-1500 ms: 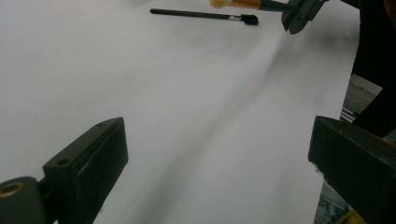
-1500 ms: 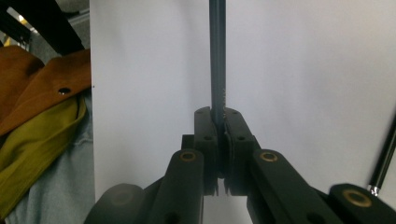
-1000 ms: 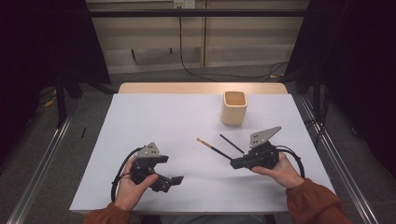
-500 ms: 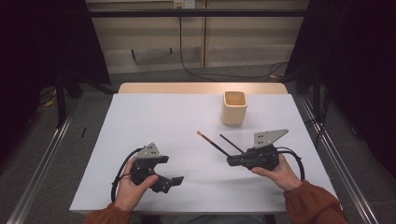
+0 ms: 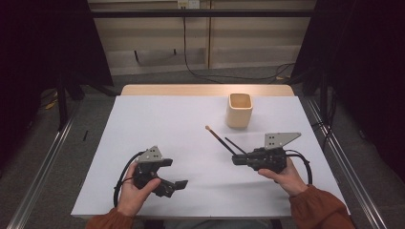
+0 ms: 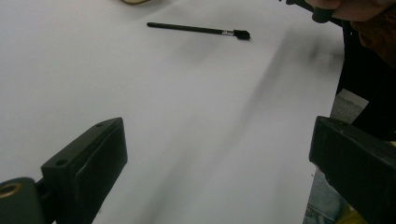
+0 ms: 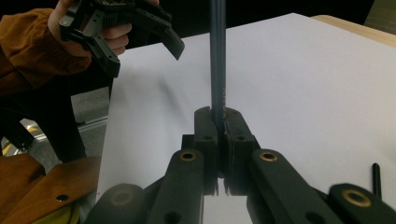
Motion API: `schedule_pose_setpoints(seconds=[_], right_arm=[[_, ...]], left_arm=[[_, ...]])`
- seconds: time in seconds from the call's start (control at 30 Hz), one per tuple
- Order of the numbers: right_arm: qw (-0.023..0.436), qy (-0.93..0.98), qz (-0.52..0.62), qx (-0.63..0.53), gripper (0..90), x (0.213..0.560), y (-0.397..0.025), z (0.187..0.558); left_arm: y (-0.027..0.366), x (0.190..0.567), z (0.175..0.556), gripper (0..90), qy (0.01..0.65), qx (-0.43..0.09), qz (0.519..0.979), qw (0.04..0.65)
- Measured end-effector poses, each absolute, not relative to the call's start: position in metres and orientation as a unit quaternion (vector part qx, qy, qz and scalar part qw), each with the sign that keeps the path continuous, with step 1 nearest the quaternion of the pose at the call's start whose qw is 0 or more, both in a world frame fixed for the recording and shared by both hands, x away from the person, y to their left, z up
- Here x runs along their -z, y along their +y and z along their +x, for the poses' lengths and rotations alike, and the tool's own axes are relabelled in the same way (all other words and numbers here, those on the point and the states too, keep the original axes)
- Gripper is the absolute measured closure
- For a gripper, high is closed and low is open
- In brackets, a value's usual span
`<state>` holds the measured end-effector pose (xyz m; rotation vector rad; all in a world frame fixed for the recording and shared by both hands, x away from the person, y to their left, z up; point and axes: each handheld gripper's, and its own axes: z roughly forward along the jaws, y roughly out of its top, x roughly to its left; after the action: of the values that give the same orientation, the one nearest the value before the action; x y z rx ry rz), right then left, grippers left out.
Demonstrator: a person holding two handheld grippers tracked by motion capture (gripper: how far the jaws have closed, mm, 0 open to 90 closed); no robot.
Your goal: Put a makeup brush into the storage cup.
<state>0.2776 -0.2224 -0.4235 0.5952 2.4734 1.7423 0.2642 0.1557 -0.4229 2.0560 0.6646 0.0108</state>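
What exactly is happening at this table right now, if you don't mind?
A person holds a gripper in each hand over a white-covered table. The right gripper is shut on a thin dark brush. A second dark stick lies beside it, near a tan cup. The left gripper is open, holding nothing.

White table (image 5: pixel 157 124), grey floor (image 5: pixel 57 157)
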Motion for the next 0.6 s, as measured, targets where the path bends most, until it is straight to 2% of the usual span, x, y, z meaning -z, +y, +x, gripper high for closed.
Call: schedule_pose_setpoints(seconds=[0.17, 0.6], right_arm=[[0.03, 0.803, 0.192, -0.564, 86.0, 0.424, -0.222, 0.278], [0.028, 0.804, 0.188, -0.564, 86.0, 0.423, -0.221, 0.277]], left_arm=[[0.158, 0.422, 0.264, 3.1, 0.245, 0.011, 0.832, 0.498], [0.165, 0.416, 0.262, 3.2, 0.254, -0.026, 0.812, 0.524]])
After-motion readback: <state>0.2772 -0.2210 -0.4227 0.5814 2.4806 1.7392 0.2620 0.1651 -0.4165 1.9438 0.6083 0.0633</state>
